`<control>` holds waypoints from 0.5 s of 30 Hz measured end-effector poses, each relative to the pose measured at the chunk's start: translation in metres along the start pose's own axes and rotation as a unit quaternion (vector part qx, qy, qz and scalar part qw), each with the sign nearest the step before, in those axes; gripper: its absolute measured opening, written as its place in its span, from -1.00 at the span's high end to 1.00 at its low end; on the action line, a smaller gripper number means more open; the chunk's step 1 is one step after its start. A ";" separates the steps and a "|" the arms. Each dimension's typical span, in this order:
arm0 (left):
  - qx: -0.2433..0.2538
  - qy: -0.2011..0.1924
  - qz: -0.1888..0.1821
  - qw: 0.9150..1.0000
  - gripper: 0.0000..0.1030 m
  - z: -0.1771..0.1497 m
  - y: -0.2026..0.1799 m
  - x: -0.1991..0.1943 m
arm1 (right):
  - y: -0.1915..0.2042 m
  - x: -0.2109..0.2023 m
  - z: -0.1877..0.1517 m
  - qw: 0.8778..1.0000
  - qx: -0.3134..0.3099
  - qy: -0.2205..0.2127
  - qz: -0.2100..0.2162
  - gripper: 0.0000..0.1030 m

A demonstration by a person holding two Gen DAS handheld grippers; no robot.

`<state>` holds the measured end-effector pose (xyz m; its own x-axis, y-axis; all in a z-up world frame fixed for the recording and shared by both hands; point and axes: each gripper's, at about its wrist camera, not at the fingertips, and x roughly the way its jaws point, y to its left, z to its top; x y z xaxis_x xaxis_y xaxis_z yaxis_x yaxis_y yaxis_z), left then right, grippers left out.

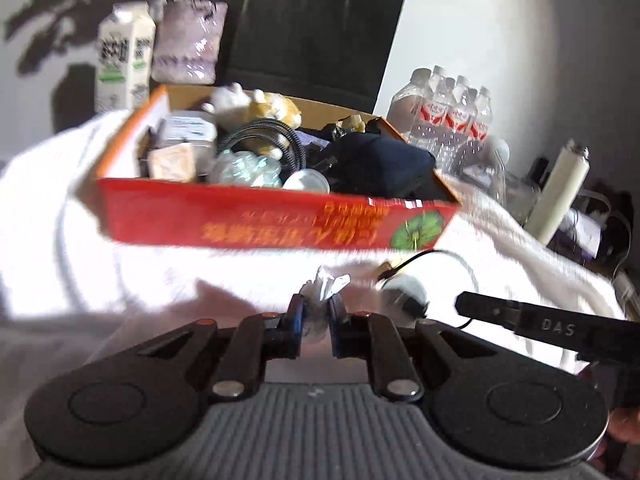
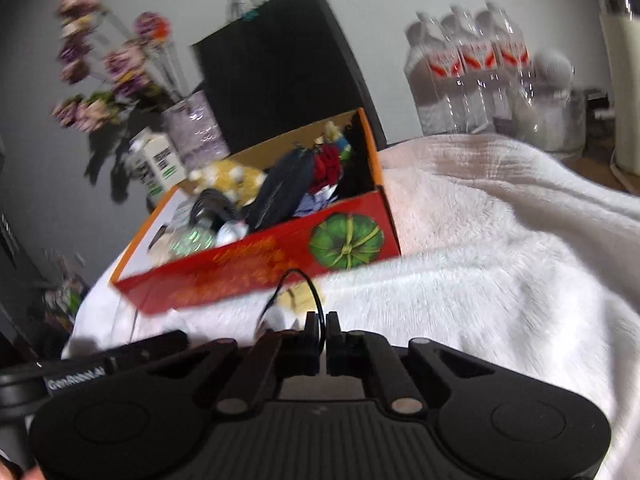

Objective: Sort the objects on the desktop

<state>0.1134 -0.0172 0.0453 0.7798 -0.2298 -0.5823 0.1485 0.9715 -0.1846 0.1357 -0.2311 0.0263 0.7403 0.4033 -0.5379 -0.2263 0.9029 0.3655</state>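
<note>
On the far left at about ten o'clock in the left wrist view, a milk carton (image 1: 125,54) stands upright, touching a vase (image 1: 189,42) of flowers just to its right. Behind them, toward twelve o'clock, a black paper bag (image 1: 316,36) leans against the wall. In front of these sits a red cardboard box (image 1: 276,222) on a white fluffy blanket (image 1: 72,216) that covers the counter. The box is crowded: a small wooden block (image 1: 174,162) at its left end, a yellow-and-white plush toy (image 1: 264,108) toward the back, a coiled black cable (image 1: 264,140) in the middle, and a dark cloth bundle (image 1: 384,164) at its right end.

At six o'clock, the left tool (image 1: 318,316) is drawn narrow, pinching a crumpled bit of clear wrapper (image 1: 326,284) between its blue-tipped fingers (image 1: 297,320), just in front of the box's near wall. Just beside it, toward four o'clock, a small round white device (image 1: 404,290) with a thin black wire (image 1: 424,258) lies on the blanket.

In the right wrist view, the right tool (image 2: 319,340) is nearly closed on that thin black wire (image 2: 304,284), which loops up between its fingers in front of the box (image 2: 256,268). A pack of water bottles (image 1: 448,120) stands at two o'clock, beyond the blanket's edge.
</note>
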 end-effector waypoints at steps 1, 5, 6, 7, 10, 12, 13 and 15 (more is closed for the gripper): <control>0.008 -0.001 0.005 1.000 0.74 -0.006 -0.003 -0.010 | 0.004 -0.010 -0.008 1.000 -0.010 0.004 0.000 0.97; 0.011 0.011 0.017 1.000 0.74 -0.031 -0.001 -0.042 | 0.015 -0.045 -0.052 0.997 -0.030 0.054 0.042 0.97; 0.007 0.015 0.022 1.000 0.74 -0.036 0.000 -0.046 | 0.021 -0.053 -0.063 0.996 -0.040 0.062 0.051 0.97; 0.004 0.021 0.024 0.999 0.73 -0.041 0.001 -0.048 | 0.028 -0.062 -0.073 0.995 -0.054 0.069 0.054 0.97; 0.006 0.030 0.029 0.999 0.73 -0.051 0.004 -0.059 | 0.042 -0.086 -0.093 0.991 -0.078 0.091 0.058 0.97; 0.016 0.020 0.040 0.999 0.73 -0.055 0.003 -0.068 | 0.037 -0.100 -0.097 0.994 -0.066 0.084 0.039 0.94; 0.021 0.015 0.043 0.999 0.73 -0.057 0.002 -0.073 | 0.034 -0.107 -0.098 0.994 -0.070 0.082 0.015 0.82; 0.023 0.013 0.038 0.999 0.73 -0.060 0.002 -0.080 | 0.029 -0.122 -0.097 0.995 -0.073 0.061 -0.029 0.52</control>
<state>0.0150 -0.0003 0.0439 0.7741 -0.1560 -0.6135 0.1171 0.9877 -0.1034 -0.0226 -0.2400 0.0290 0.6748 0.3565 -0.6463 -0.2810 0.9338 0.2216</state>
